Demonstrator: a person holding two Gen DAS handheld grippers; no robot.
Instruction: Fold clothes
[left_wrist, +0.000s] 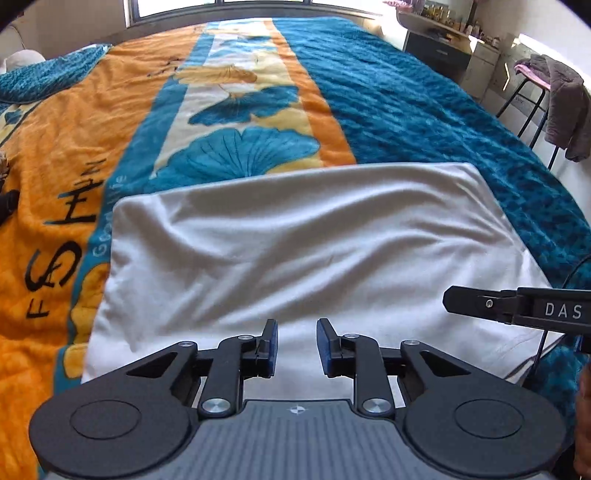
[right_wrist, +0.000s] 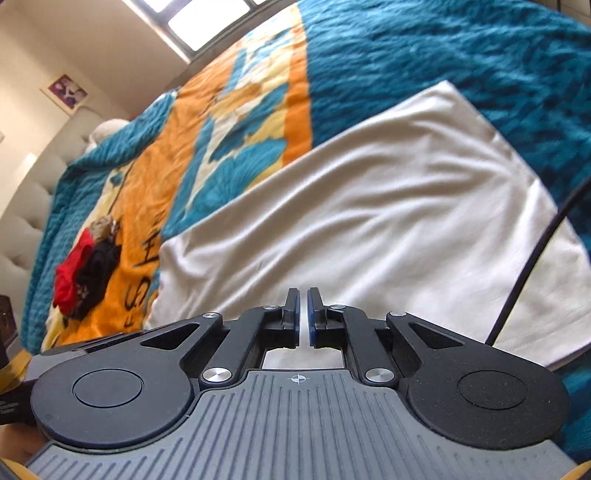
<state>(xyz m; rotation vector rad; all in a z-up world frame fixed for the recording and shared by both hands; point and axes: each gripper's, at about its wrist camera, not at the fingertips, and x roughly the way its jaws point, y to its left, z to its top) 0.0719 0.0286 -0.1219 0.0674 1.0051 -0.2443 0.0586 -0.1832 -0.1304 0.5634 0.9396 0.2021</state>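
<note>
White garment (left_wrist: 303, 251) spread as a broad rectangle on the bed, over the teal side of the blanket (left_wrist: 424, 110), with soft diagonal wrinkles across it and a tidy far edge; near edge hidden under the tools. Left gripper (left_wrist: 297, 347) hovering low over the near middle of the cloth, jaws parted by a moderate gap, nothing between them. Right gripper (right_wrist: 303, 314) also just above the cloth, nearer its right side, jaws drawn to a narrow slit, empty as far as can be seen (no fabric visible in the slit). Its finger also visible in the left view, reaching in from the right over the cloth's near right part. Small heap of red and dark clothes (right_wrist: 86, 273) lying well apart on the orange part of the blanket. Black cable (right_wrist: 532, 266) trailing across the garment's right side. Hard to say whether this rectangle is partway folded or laid flat for a fold to come: a straight, doubled-looking outline fits both. For a clean fold, in judgement: worth smoothing the wrinkles outward before any crease, pinching only the top layer at matching corners or edge points, lifting both sides level, and laying edge to edge so the outline stays square. Also worth keeping the cable off the cloth, lest it drag a layer askew.
</note>
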